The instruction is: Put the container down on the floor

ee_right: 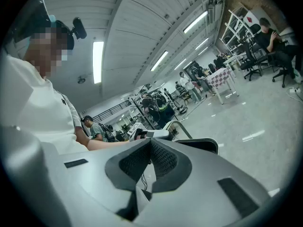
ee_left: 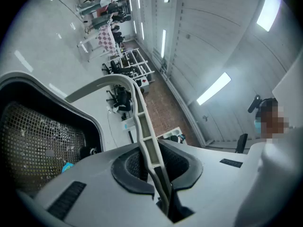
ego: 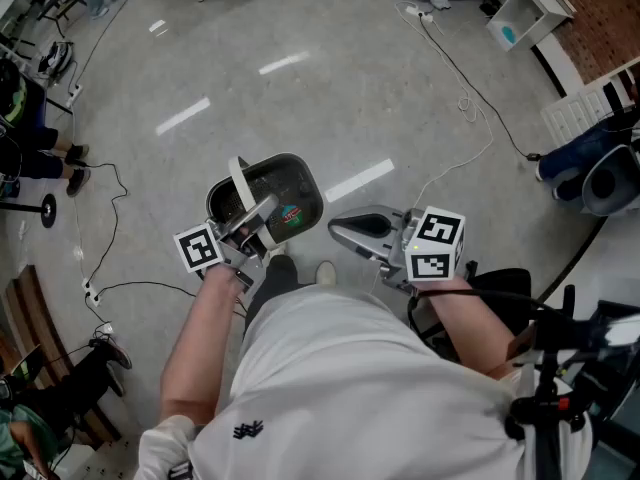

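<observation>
The container (ego: 283,183) is a dark mesh bin with a pale bail handle (ego: 240,181); it hangs in the air in front of the person, above the grey floor. My left gripper (ego: 247,230) is shut on that handle. In the left gripper view the handle (ee_left: 143,126) runs between the pads and the mesh wall (ee_left: 38,141) hangs at the left. My right gripper (ego: 345,232) sits just right of the bin, shut with nothing in it. The right gripper view shows its jaws (ee_right: 150,161) closed, with the bin's rim (ee_right: 201,144) beyond.
A small green and red packet (ego: 291,214) lies inside the bin. Cables (ego: 470,108) trail over the floor (ego: 330,78). The person's shoes (ego: 325,272) are right below the bin. Seated people (ego: 30,158) are at the left, a white shelf (ego: 520,13) at the far right.
</observation>
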Demonstrator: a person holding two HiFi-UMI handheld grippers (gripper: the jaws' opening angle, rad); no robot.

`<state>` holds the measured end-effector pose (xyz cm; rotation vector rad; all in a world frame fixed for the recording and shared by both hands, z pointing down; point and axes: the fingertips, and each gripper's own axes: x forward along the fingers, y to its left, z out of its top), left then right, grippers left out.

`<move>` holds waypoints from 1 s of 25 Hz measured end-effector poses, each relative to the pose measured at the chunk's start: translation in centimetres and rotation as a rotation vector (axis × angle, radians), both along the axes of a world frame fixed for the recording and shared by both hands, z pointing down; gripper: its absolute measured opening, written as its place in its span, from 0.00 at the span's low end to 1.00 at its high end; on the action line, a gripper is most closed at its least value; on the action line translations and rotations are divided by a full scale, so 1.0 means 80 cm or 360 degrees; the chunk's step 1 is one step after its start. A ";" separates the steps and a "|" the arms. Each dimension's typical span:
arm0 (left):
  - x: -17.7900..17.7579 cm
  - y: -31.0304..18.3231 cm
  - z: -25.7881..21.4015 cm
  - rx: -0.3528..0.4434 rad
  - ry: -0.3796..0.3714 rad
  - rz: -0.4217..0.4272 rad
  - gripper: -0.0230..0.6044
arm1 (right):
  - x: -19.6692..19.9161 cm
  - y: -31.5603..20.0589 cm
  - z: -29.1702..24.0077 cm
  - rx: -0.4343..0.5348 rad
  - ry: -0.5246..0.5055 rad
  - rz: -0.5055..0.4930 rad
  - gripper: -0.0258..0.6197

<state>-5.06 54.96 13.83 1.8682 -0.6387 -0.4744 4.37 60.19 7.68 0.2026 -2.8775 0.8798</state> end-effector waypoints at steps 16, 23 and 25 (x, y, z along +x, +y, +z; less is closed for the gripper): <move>0.011 -0.028 -0.006 0.0013 0.0004 0.0080 0.09 | -0.008 -0.024 0.022 -0.0004 0.0045 0.0025 0.06; -0.020 -0.214 0.035 -0.0055 0.0032 0.0210 0.09 | -0.060 -0.213 0.042 -0.0065 0.0098 0.0087 0.07; -0.024 -0.253 0.044 -0.0053 -0.0004 0.0254 0.09 | -0.071 -0.252 0.043 -0.0084 0.0111 0.0103 0.07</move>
